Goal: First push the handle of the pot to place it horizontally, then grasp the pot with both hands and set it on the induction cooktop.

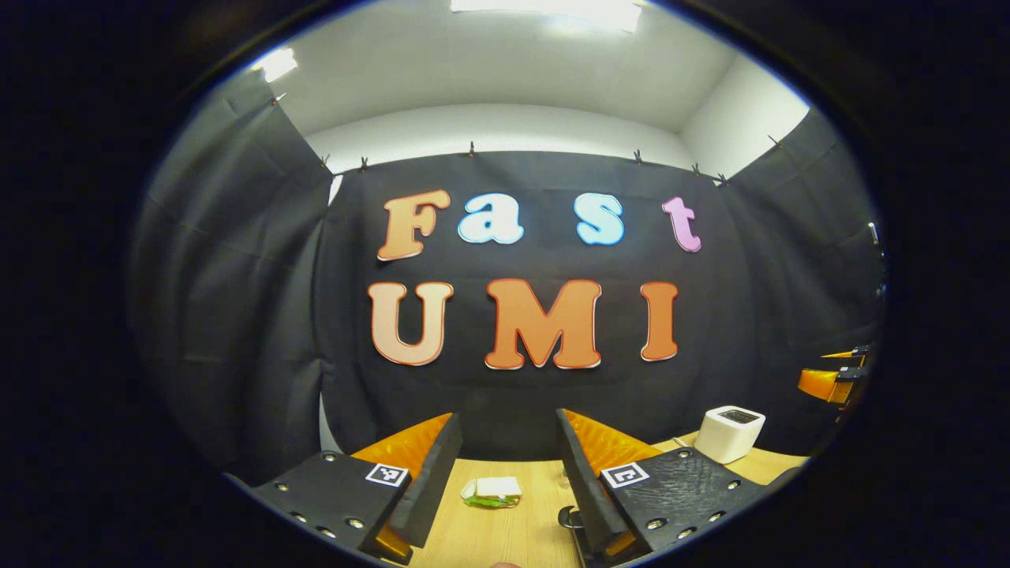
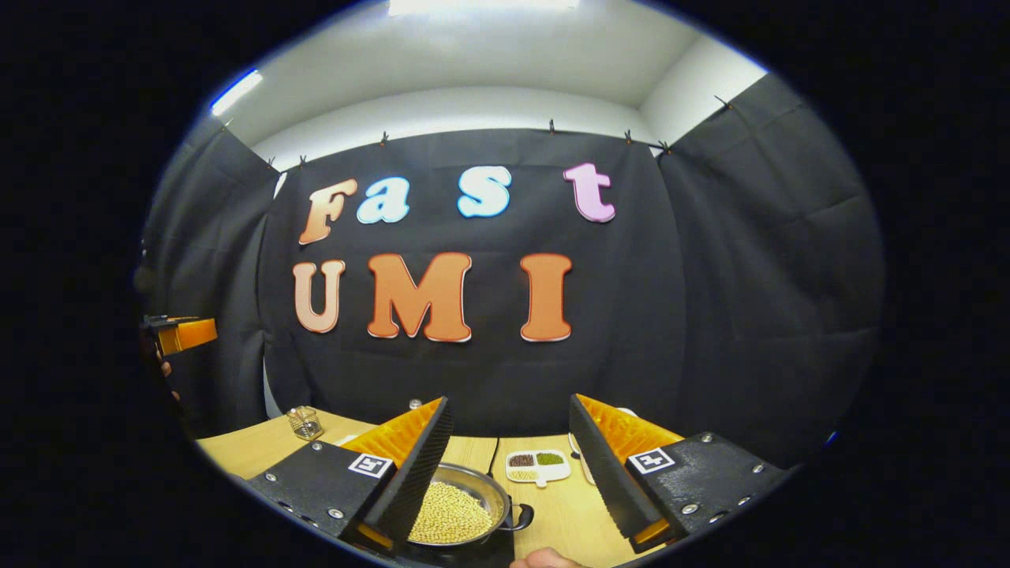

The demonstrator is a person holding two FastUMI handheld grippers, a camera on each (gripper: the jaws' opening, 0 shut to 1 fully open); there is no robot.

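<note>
In the right gripper view a steel pot point(image 2: 473, 483) full of pale beans sits low between my fingers, partly hidden by the left finger. Its dark side handle point(image 2: 522, 517) points right. Under the pot lies a dark flat surface point(image 2: 465, 554) that looks like the induction cooktop. My right gripper point(image 2: 511, 402) is open above and behind the pot, touching nothing. My left gripper point(image 1: 507, 418) is open over the wooden table point(image 1: 505, 528), with nothing between its fingers. A dark rounded part point(image 1: 568, 517) peeks out beside its right finger; I cannot tell what it is.
A white divided dish point(image 2: 538, 465) of grains lies behind the pot, and a small wire holder point(image 2: 304, 422) stands at the far left. A white box point(image 1: 732, 432) and a small white and green item point(image 1: 491, 491) rest on the table. A hand point(image 2: 544, 560) shows at the bottom edge.
</note>
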